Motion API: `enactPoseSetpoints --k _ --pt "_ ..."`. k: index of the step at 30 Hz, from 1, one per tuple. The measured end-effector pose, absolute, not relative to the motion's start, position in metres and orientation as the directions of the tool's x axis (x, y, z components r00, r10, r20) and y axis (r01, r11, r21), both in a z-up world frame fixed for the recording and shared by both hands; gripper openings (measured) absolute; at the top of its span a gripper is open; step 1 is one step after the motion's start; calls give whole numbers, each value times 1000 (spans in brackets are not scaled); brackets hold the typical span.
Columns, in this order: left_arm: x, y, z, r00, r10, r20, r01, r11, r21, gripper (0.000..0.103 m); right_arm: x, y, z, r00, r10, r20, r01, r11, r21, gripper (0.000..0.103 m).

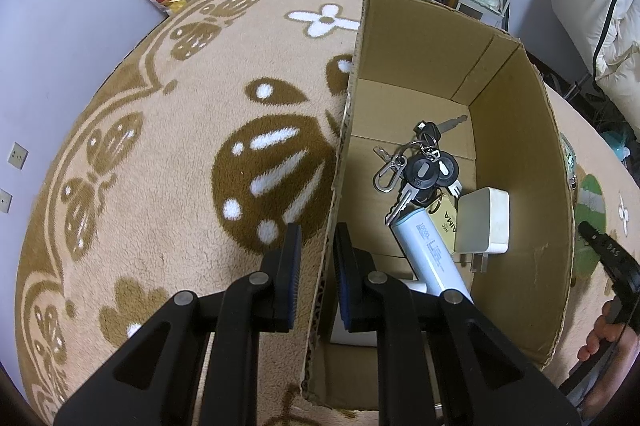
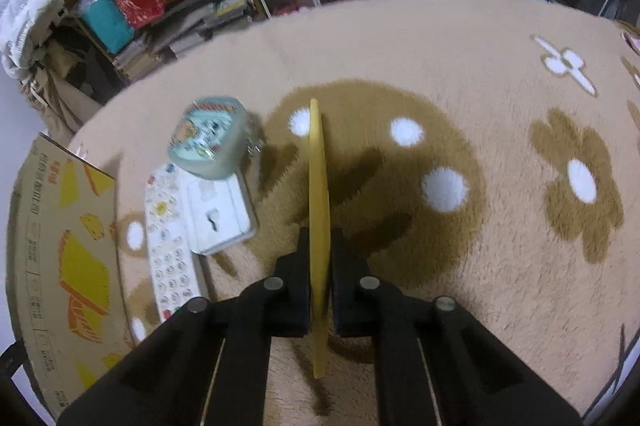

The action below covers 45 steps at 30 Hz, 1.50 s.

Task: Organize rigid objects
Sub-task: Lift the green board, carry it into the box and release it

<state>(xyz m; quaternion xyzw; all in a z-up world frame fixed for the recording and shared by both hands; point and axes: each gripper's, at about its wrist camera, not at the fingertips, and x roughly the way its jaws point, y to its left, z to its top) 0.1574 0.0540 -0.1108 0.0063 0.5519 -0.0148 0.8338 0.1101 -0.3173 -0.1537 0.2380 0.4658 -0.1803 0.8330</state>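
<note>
The step in hand looks like a pick-up: the right claw (image 2: 320,258) is clamped on a thin yellow disc (image 2: 319,194), held edge-on at the centre of the right wrist view, above the blanket (image 2: 500,286). No earlier picture is there to compare, so only the grip itself can be told. The left claw (image 1: 316,266) pinches the near wall of the box (image 1: 520,146), its fingers either side of the cardboard edge at lower centre of the left wrist view, apparently steadying it. The next move, by my judgement, calls for carrying the disc across to the box opening and letting go above its floor, clear of the wall. Inside the box lie a bunch of keys (image 1: 424,166), a pale blue power bank (image 1: 432,258) and a white charger (image 1: 484,222), touching one another at the right-hand side. Still out on the blanket, left of the disc, are a remote (image 2: 170,246), a white adapter (image 2: 220,214) and a pale green plug (image 2: 208,142).
</note>
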Motion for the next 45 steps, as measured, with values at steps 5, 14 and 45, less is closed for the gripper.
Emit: enactPoseSetpoints --k 5,14,45 --pt "157 54 -111 391 -17 -920 32 999 -5 15 113 -306 -126 566 -57 -822 470 842 266 9" --pt "158 54 -110 390 -19 -921 32 999 -7 15 122 -243 -70 684 40 -728 278 909 311 9" --pt "158 54 -111 385 -34 -922 27 999 -26 16 127 -134 -75 639 304 -707 -7 921 390 14"
